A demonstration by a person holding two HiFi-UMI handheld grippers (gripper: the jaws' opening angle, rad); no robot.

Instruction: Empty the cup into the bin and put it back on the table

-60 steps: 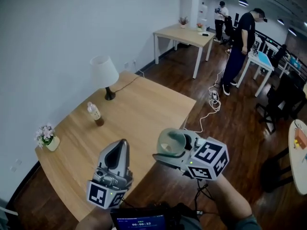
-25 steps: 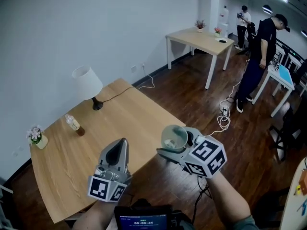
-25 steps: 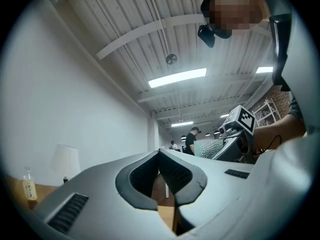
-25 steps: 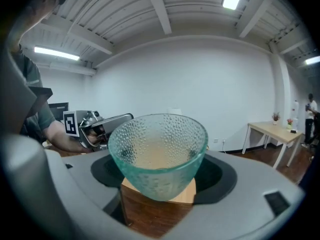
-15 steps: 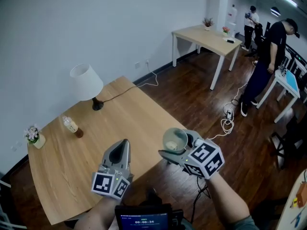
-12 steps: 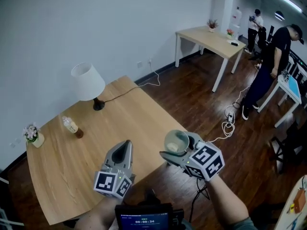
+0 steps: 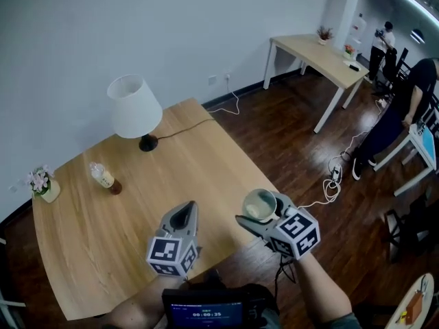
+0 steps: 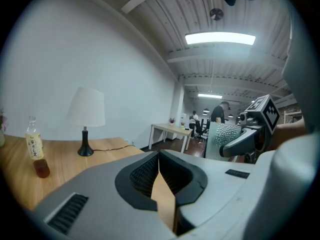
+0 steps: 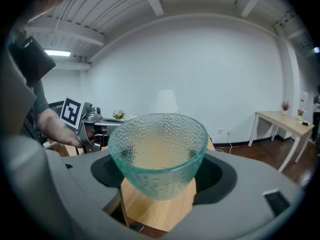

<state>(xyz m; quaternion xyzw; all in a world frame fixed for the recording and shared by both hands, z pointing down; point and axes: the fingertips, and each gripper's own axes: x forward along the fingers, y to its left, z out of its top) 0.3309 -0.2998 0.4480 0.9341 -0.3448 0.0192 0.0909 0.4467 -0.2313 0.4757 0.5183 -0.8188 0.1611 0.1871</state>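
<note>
Head view: a light wooden table (image 7: 82, 252) stands against a white wall. On it are a white-shaded lamp (image 7: 136, 110), a small bottle (image 7: 103, 177) and a little flower pot (image 7: 42, 185). The left gripper (image 7: 184, 214) hovers over the near part of the table with its jaws pressed together and nothing in them. The right gripper (image 7: 260, 210) clasps an upright glass cup (image 7: 260, 201) above the table's near right edge. Beyond, on a dark wood floor (image 7: 288, 136), are a second table (image 7: 319, 49) and a person (image 7: 411, 94).

Left gripper view: the two dark pads meet, with nothing between them. The lamp and bottle stand to the left, and the cup in the right gripper is at the right.

Right gripper view: the jaws stand wide, with the pads against both sides of the dimpled, green-tinted cup. The cup sits upright, and table wood shows beneath it.
</note>
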